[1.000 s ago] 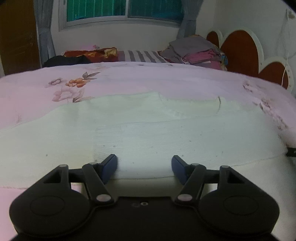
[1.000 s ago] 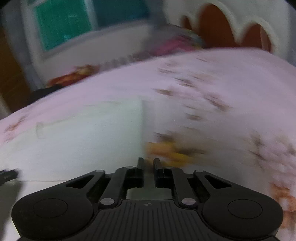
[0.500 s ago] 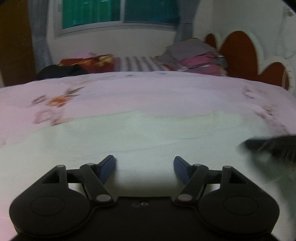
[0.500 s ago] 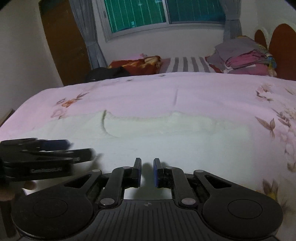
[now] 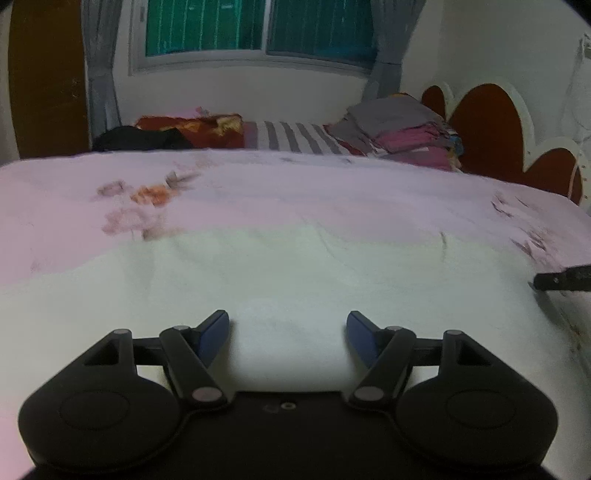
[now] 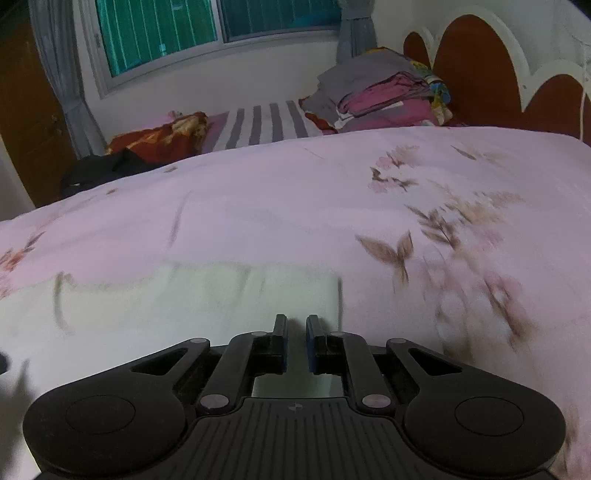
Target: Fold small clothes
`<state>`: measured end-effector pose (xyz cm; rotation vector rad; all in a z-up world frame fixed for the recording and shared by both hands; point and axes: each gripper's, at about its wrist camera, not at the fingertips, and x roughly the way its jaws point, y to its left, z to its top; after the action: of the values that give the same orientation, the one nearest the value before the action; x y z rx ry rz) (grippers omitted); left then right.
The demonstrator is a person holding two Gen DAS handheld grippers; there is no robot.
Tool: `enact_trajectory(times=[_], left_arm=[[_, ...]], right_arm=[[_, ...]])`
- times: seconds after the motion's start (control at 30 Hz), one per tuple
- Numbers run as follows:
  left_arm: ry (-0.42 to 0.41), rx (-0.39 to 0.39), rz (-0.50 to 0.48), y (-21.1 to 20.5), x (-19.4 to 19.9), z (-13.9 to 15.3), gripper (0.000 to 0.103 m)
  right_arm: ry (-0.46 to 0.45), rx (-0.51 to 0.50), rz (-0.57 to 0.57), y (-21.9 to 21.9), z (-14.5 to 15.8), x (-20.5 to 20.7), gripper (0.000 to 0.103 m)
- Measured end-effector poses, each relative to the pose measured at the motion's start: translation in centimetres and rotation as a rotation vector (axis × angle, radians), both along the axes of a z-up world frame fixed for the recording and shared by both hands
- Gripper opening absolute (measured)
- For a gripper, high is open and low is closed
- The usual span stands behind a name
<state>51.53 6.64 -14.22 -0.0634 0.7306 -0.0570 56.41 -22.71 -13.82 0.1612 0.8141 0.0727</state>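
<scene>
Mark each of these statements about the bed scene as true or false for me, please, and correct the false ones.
1. A pale cloth lies spread on the pink floral bedcover. True.
2. The left gripper is clamped on the cloth. False: its fingers stand wide apart with nothing pinched between them.
3. The right gripper has its fingers close together, with only a narrow gap. True.
4. A stack of folded clothes sits near the headboard. True.
5. The right gripper is over the middle of the cloth. False: it is near the cloth's right edge.
6. The window is behind a closed curtain. False: the curtains hang at the sides.
</scene>
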Motion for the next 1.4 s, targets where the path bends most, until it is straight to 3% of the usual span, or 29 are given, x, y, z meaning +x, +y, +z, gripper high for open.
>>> enact_trajectory(times=[0.07,0.17,0.23,0.27,0.33,0.4,0.47,0.5,0.53,0.57,0.7,0.83,0.97,1.07,1.2,1.23,1.27,1.3,1.33,1.4], left_arm=[[0.028,0.023,-0.015,-0.4,-0.3,-1.2,0.07],[0.021,0.037,0.012,-0.9,-0.6,-0.4,0.072],[-0.014,0.008,0.021,-0.8,-1.1,0.1,0.081],[-0.003,0.018,0.023,-0.8,-1.1,-0.1,0.089],[0.062,0.035,0.005,-0.9,-0.6,-1.2,0.09],[0.042,0.062,-0.003,-0.7,-1.1,-0.5,0.087],[0.0,0.044,0.032,0.7,-2.4,0.6,0.088],[-0.015,0.035,0.067,1.9,-3.1,1.0,0.088],[-0.017,0.021,0.102,3.2,-3.6,1.3,0.088],[-0.025,0.006,0.153,5.2,-4.6,1.6,0.086],[-0.055,-0.064,0.406,14.3,-9.0,2.1,0.071],[-0.073,-0.178,0.673,24.0,-13.6,1.6,0.061],[-0.107,-0.341,0.851,31.6,-16.6,0.3,0.052],[-0.169,-0.504,0.88,35.3,-17.5,-0.9,0.046],[-0.226,-0.61,0.886,38.0,-17.1,-2.0,0.038],[-0.234,-0.627,0.889,38.5,-17.0,-2.2,0.036],[-0.232,-0.623,0.894,38.9,-16.7,-2.2,0.028],[-0.221,-0.61,0.894,39.1,-16.5,-2.2,0.012],[-0.193,-0.589,0.894,39.3,-16.0,-2.4,0.004],[-0.185,-0.595,0.883,39.7,-15.4,-2.7,0.003]], right_arm=[[-0.001,0.016,0.003,0.3,0.6,-2.6,0.011],[0.037,-0.019,0.02,1.2,-0.6,-4.9,0.011],[0.014,-0.025,0.002,1.5,0.2,-6.1,0.011],[-0.015,-0.011,-0.001,1.6,0.9,-6.8,0.011],[-0.051,-0.05,0.015,2.5,1.3,-7.5,0.011],[0.042,-0.067,0.016,3.1,-0.3,-6.8,0.012],[0.032,-0.083,0.013,3.4,0.0,-7.0,0.019],[0.033,-0.08,0.003,3.5,0.6,-7.2,0.037],[0.003,-0.064,-0.014,3.4,1.3,-7.7,0.063],[-0.03,-0.051,-0.021,3.4,1.7,-8.2,0.067],[-0.06,0.0,-0.002,3.9,2.7,-9.3,0.067],[-0.066,0.056,0.004,4.8,2.7,-9.9,0.041],[-0.035,0.079,0.0,6.2,2.1,-9.5,0.039],[-0.033,0.065,0.011,7.4,2.1,-9.6,0.039],[-0.029,0.061,0.004,8.2,2.1,-9.3,0.039],[-0.028,0.061,-0.003,8.3,2.1,-9.2,0.039],[-0.026,0.061,-0.009,8.4,2.1,-9.1,0.039],[-0.023,0.062,-0.016,8.4,2.1,-9.0,0.039],[-0.02,0.063,-0.02,8.4,2.1,-8.9,0.039],[-0.02,0.058,-0.025,8.3,2.2,-8.8,0.039]])
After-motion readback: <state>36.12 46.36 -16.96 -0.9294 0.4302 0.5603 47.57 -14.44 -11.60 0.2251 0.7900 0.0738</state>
